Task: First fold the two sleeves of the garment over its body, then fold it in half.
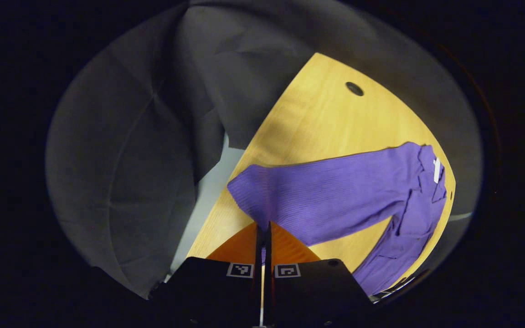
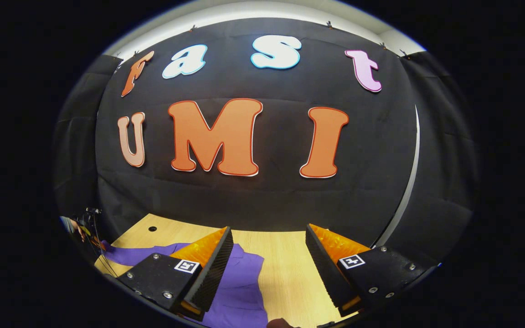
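Observation:
A purple ribbed garment [image 1: 335,196] lies on the wooden table [image 1: 326,118]. One long sleeve [image 1: 262,191] stretches across the wood toward me, and the garment's body [image 1: 417,218] with a white neck label lies at the right edge. My left gripper [image 1: 264,228] is shut on the sleeve's end; a strip of purple cloth shows between its fingers. In the right gripper view, my right gripper [image 2: 269,259] hangs open over the table with nothing between its fingers. The garment [image 2: 239,282] lies under its left finger. The other gripper, held in a hand [image 2: 80,228], shows far left.
The table has a round cable hole [image 1: 354,88] near its far corner. Black cloth walls [image 1: 130,159] close in the booth behind and beside the table. A pale floor strip [image 1: 208,191] shows past the table's edge. Bare wood [image 2: 285,269] lies between the right gripper's fingers.

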Demonstrator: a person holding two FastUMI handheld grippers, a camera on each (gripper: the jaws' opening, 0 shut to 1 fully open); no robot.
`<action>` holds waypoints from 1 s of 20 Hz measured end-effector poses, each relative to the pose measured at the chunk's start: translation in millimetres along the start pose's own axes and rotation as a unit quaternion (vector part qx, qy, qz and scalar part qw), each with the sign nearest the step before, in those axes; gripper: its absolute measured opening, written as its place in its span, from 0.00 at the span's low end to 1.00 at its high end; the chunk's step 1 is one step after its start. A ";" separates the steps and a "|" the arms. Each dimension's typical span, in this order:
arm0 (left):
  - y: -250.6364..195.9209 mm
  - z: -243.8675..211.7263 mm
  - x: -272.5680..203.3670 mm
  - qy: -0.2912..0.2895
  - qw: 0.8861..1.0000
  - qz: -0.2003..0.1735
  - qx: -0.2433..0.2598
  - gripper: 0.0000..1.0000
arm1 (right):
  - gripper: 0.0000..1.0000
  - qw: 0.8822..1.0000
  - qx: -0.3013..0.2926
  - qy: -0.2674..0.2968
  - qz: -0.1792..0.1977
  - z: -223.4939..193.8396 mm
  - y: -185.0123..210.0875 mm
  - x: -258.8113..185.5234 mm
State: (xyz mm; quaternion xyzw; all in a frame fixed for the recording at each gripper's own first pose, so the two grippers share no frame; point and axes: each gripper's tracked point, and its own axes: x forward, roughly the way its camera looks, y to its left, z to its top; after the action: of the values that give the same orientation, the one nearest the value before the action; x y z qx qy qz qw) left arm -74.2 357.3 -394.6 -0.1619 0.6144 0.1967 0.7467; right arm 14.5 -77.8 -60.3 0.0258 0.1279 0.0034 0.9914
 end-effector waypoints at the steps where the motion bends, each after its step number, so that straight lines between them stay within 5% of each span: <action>1: -6.7 3.3 -12.1 -0.010 1.000 -0.003 0.007 0.03 | 0.95 1.000 -0.001 -0.001 0.002 -0.1 -1.3 1.0; 12: -120.0 18.8 -125.2 -0.092 0.990 -0.043 0.093 0.03 | 0.95 0.999 0.001 0.001 0.047 -14.2 -6.6 14.8; 20: -269.3 22.7 -180.8 -0.121 0.970 -0.101 0.186 0.03 | 0.95 0.998 0.015 0.012 0.055 -29.8 -26.5 19.5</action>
State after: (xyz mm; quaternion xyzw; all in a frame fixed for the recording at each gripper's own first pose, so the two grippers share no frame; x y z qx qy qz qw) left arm 47.5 116.8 -212.9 -0.0564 0.5254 0.0212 0.8487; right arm 25.8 -102.6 -95.4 0.0479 0.1381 0.0564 0.9877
